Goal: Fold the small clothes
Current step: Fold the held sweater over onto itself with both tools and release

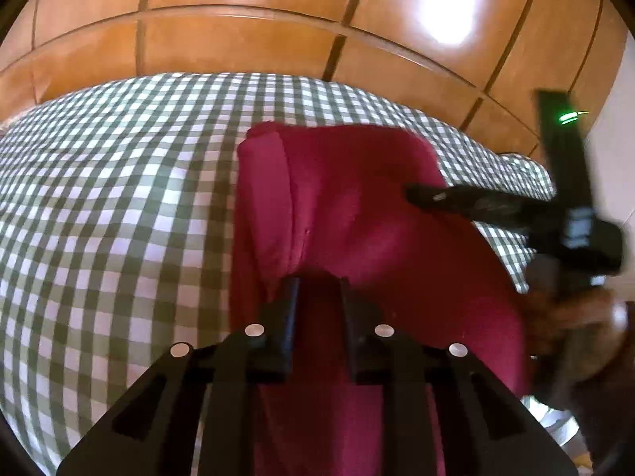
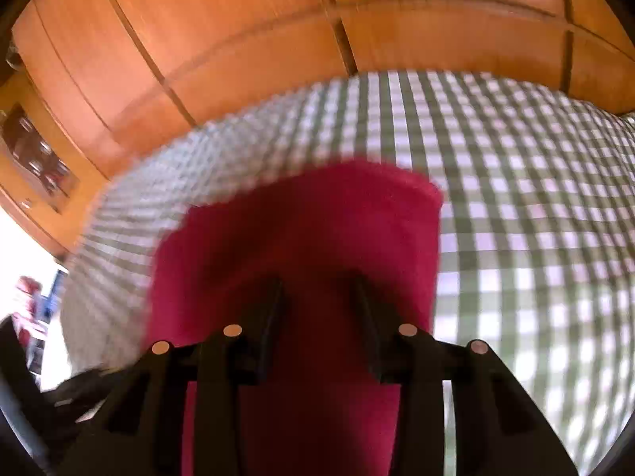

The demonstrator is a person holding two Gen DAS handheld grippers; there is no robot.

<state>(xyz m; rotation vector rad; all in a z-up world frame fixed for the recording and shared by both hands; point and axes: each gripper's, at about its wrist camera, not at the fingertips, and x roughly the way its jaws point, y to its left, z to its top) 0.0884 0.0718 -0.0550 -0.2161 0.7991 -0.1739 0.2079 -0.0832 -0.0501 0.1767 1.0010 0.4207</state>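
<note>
A red cloth (image 1: 357,218) lies folded on the checked cover, with a folded flap along its left side. My left gripper (image 1: 317,283) hangs low over the cloth's near part. Its jaws stand a little apart, red fabric shows in the narrow gap, and no pad visibly presses on it. My right gripper (image 1: 414,194) reaches in from the right over the cloth's far right part. In the blurred right wrist view the right gripper (image 2: 319,285) is open above the red cloth (image 2: 317,222), with fabric under its tips.
A green and white checked cover (image 1: 119,198) spreads under the cloth and far to the left. Behind it stands a wall of wooden cabinet doors (image 1: 238,31). A person's hand (image 1: 575,317) holds the right gripper at the right edge.
</note>
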